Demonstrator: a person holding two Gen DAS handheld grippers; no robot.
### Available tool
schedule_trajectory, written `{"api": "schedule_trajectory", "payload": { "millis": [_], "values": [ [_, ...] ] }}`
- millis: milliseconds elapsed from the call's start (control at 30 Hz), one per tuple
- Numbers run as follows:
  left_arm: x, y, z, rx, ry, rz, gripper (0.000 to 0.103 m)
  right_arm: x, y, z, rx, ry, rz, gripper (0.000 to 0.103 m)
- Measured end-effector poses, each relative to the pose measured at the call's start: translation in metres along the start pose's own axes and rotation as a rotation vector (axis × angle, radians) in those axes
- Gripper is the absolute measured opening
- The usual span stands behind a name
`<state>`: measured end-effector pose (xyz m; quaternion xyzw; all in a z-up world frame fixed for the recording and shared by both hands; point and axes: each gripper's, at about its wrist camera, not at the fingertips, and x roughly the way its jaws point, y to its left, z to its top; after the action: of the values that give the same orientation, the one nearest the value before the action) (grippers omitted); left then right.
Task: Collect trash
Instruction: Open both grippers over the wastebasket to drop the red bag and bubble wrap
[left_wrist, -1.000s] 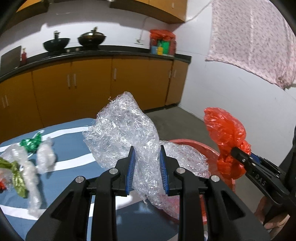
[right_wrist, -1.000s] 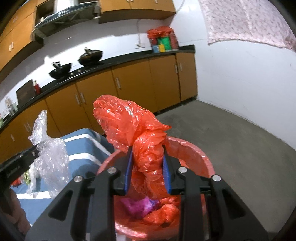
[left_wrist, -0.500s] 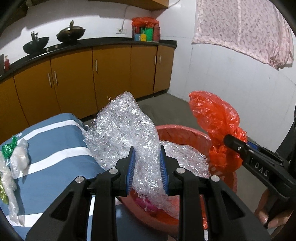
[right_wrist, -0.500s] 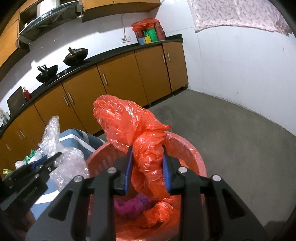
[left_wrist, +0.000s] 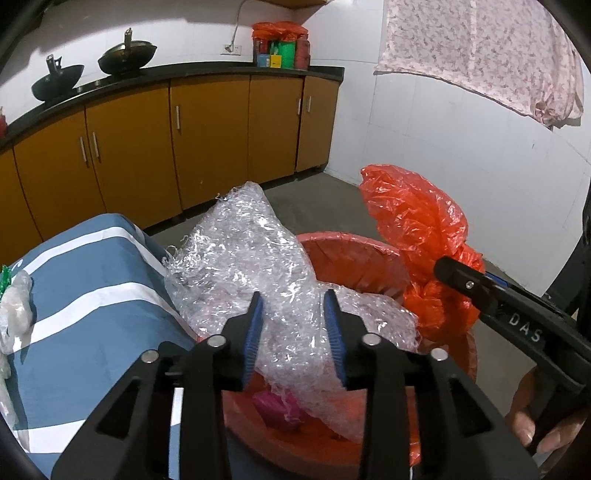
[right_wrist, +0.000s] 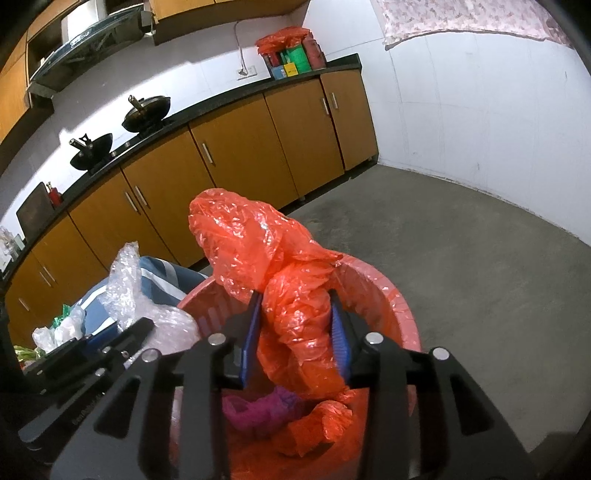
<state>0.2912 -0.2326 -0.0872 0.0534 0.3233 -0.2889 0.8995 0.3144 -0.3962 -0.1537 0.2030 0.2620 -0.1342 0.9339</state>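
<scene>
Over the red bin (left_wrist: 354, 254), the left gripper (left_wrist: 293, 317) has the crumpled bubble wrap (left_wrist: 255, 258) between jaws that have just been widening, and the right gripper (right_wrist: 295, 317) likewise has the orange plastic bag (right_wrist: 266, 251); whether the pads still press either cannot be told. Both bundles hide most of the bin's inside, leaving a pink scrap (right_wrist: 255, 410) partly visible, while the striped cloth (left_wrist: 85, 314) is cut off at the frame's edge

Two woks (left_wrist: 127, 57), one red bin (left_wrist: 354, 254), one bubble wrap wad (left_wrist: 255, 258), one orange plastic bag (right_wrist: 280, 266), two grippers (left_wrist: 293, 325)
</scene>
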Motion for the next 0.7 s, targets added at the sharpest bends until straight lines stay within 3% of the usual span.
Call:
{"api": "schedule_trajectory", "payload": {
  "millis": [400,700],
  "values": [
    [-0.005,0.008,-0.004,-0.041,0.001,0.002,0.047,-0.007,0.001,-0.001,0.001,-0.006,0.007,0.043],
    [-0.038,0.044,-0.003,-0.108,-0.054,0.062,0.054,-0.022,0.011,0.006,-0.019,-0.033,0.004,0.047]
  ]
}}
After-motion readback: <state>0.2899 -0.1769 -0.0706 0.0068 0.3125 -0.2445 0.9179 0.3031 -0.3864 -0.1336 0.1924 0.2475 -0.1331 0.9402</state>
